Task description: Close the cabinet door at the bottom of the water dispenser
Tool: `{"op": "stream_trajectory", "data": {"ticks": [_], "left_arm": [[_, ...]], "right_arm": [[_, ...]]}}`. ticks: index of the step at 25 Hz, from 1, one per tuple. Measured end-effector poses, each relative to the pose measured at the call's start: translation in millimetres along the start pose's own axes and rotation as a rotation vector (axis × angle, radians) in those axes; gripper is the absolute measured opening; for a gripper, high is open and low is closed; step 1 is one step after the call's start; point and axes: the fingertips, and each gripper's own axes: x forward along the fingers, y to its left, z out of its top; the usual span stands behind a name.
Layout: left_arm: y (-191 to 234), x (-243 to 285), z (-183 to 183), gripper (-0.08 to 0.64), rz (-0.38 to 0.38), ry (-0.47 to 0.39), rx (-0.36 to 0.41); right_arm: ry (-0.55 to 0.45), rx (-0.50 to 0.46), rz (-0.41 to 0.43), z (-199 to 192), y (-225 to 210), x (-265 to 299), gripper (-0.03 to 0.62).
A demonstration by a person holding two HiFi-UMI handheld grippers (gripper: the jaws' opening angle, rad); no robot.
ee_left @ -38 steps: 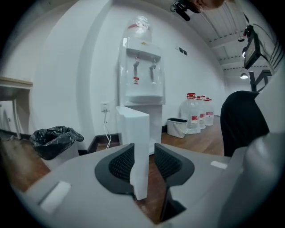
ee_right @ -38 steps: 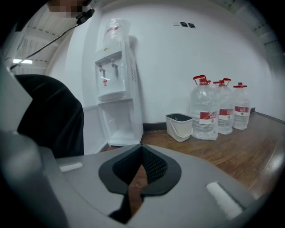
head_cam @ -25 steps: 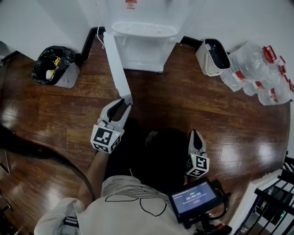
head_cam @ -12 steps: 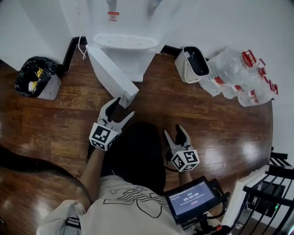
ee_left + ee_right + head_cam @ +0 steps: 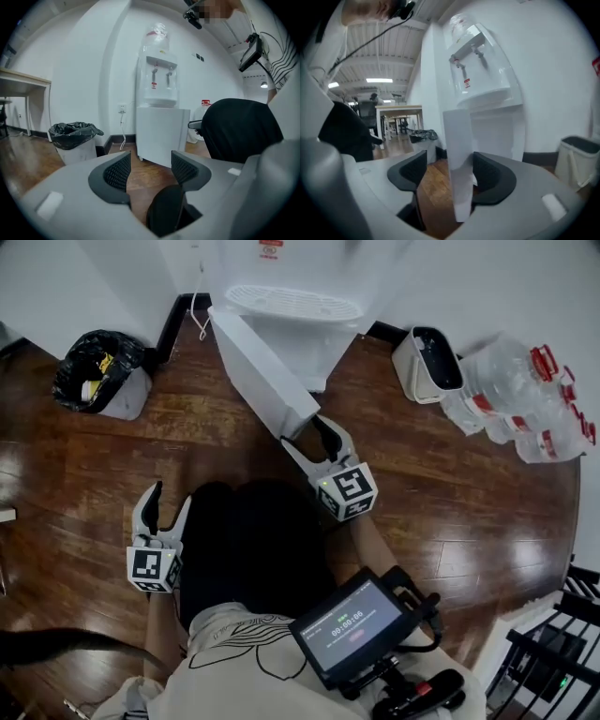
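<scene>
The white water dispenser (image 5: 295, 306) stands against the far wall. Its bottom cabinet door (image 5: 262, 367) hangs open, angled out toward me. My right gripper (image 5: 302, 430) is at the door's free edge. Its jaws are opening, and the door edge (image 5: 459, 150) stands between them, close to the right pad with a gap on the left. My left gripper (image 5: 167, 498) is low at the left, well back from the door. Its jaws are opening too, with nothing between them (image 5: 150, 161), and it faces the dispenser (image 5: 159, 84).
A bin lined with a black bag (image 5: 103, 371) stands left of the dispenser, and a small white bin (image 5: 431, 357) to its right. Several empty water bottles (image 5: 525, 404) lie at the far right. My dark-clad knee (image 5: 253, 540) and a screen device (image 5: 352, 629) are near me.
The left gripper let go of the door's edge and drew back to the lower left. The right gripper opened and came forward onto that edge. The door has swung partway toward the cabinet.
</scene>
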Motion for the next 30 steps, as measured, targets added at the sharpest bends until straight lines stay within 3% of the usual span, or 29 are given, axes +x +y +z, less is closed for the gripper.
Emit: {"op": "stream_trajectory", "data": {"ticks": [2,9,12,15,19,22,26,30], "left_arm": [[-1,-5,-3,0.278,-0.001,0.014,0.018],[-32,7,16,0.278,-0.095,-0.021,0.134],[-45,15,17,0.278,-0.126,-0.011,0.166],[-47,19,18,0.278,-0.132,-0.009,0.161],[-42,18,16,0.273,-0.114,-0.007,0.167],[-35,16,12,0.273,-0.096,0.005,0.150],[-32,18,5,0.272,-0.081,0.027,0.124],[-32,25,2,0.268,-0.086,0.041,0.130]], "right_arm": [[0.021,-0.084,-0.101,-1,-8,7,0.176],[0.137,-0.070,-0.284,0,-57,8,0.183],[0.166,-0.083,-0.436,2,-76,9,0.200],[0.147,-0.084,-0.582,7,-104,14,0.125],[0.135,0.040,-0.583,10,-135,21,0.108],[0.160,0.066,-0.591,14,-154,26,0.106],[0.156,0.220,-0.625,16,-156,23,0.098],[0.109,0.192,-0.665,16,-164,30,0.098]]}}
